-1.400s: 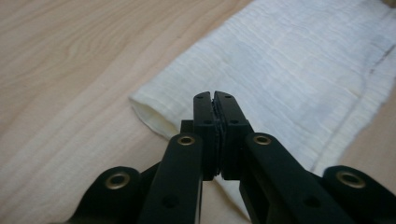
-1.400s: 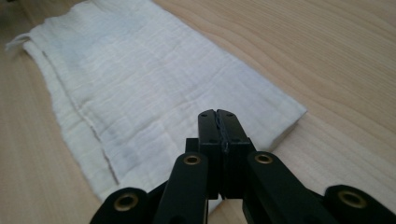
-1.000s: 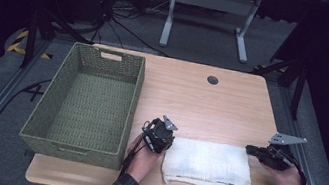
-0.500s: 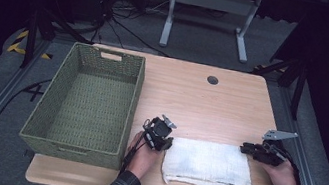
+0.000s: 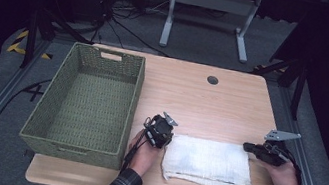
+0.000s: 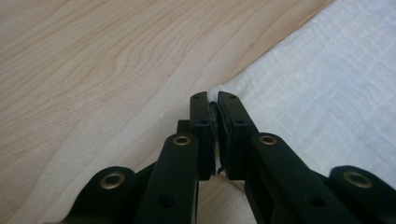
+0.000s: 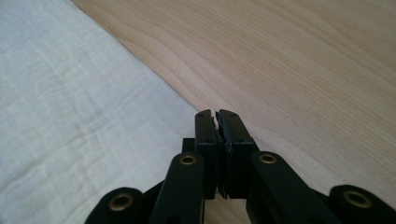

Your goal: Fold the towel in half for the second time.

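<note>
On the pale wooden worktop (image 5: 212,100), the left claw (image 6: 213,100) pinches a folded white cloth's (image 5: 209,162) corner; the right claw (image 7: 216,115) (clenched, empty) rests beside it.

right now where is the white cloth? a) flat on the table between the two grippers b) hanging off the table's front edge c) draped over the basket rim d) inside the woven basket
a: the folded white cloth lies flat on the table, right of the basket, with the left gripper at one end and the right gripper at the other.
</note>
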Demonstrator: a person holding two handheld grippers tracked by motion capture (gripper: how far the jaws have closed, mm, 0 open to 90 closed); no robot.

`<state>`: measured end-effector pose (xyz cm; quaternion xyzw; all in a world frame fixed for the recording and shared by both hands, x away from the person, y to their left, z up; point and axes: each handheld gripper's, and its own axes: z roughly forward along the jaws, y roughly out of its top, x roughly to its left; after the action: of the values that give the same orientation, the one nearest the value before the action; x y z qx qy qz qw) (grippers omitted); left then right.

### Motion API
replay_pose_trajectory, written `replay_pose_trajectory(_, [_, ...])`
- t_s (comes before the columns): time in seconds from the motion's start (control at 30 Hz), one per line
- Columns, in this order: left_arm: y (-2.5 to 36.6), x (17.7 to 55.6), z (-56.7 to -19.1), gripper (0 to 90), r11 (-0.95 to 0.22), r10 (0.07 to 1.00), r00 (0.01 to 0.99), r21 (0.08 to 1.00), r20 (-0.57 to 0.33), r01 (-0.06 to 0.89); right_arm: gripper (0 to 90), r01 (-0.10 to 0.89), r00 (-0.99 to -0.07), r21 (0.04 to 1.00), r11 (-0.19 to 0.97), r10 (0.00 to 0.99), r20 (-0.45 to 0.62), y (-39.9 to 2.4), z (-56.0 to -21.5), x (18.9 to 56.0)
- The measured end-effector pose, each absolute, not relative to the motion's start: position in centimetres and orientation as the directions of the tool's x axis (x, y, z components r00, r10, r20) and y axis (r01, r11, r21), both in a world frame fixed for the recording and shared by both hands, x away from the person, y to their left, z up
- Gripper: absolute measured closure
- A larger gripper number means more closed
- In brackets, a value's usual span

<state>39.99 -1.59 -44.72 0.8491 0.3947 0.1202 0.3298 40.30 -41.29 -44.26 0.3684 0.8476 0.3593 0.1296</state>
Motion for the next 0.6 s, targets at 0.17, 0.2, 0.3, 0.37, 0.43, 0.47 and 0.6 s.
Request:
replay_pose_trajectory(0.17, [-1.5, 40.7, -43.6, 85.2, -0.444, 0.758, 0.649, 0.685, -0.055, 0.577, 87.1, 0.522, -0.683, 0.720, 0.458, 0.730, 0.031, -41.5, -43.8, 40.3])
replay_pose_trajectory(0.2, [-1.5, 40.9, -43.6, 85.3, -0.439, 0.760, 0.647, 0.687, -0.061, 0.579, 87.1, 0.525, -0.677, 0.720, 0.455, 0.736, 0.028, -41.5, -43.7, 40.3])
replay_pose_trajectory(0.3, [-1.4, 41.0, -43.4, 85.3, -0.441, 0.758, 0.650, 0.692, -0.053, 0.572, 87.1, 0.519, -0.673, 0.724, 0.453, 0.739, 0.020, -41.7, -43.5, 40.4])
replay_pose_trajectory(0.37, [-1.4, 40.9, -43.2, 85.3, -0.429, 0.760, 0.647, 0.701, -0.061, 0.570, 87.1, 0.514, -0.670, 0.731, 0.448, 0.742, 0.017, -41.8, -43.3, 40.5])
replay_pose_trajectory(0.43, [-1.2, 40.5, -42.7, 85.3, -0.430, 0.755, 0.653, 0.710, -0.056, 0.557, 87.2, 0.509, -0.669, 0.740, 0.439, 0.743, 0.020, -41.9, -42.9, 40.3])
replay_pose_trajectory(0.47, [-1.2, 40.3, -42.5, 85.3, -0.429, 0.753, 0.656, 0.715, -0.055, 0.552, 87.1, 0.503, -0.668, 0.748, 0.433, 0.744, 0.019, -42.0, -42.7, 40.2])
replay_pose_trajectory(0.6, [-1.0, 39.3, -41.9, 85.3, -0.431, 0.740, 0.672, 0.738, -0.039, 0.519, 87.1, 0.471, -0.673, 0.763, 0.442, 0.739, -0.012, -41.9, -41.9, 39.4])
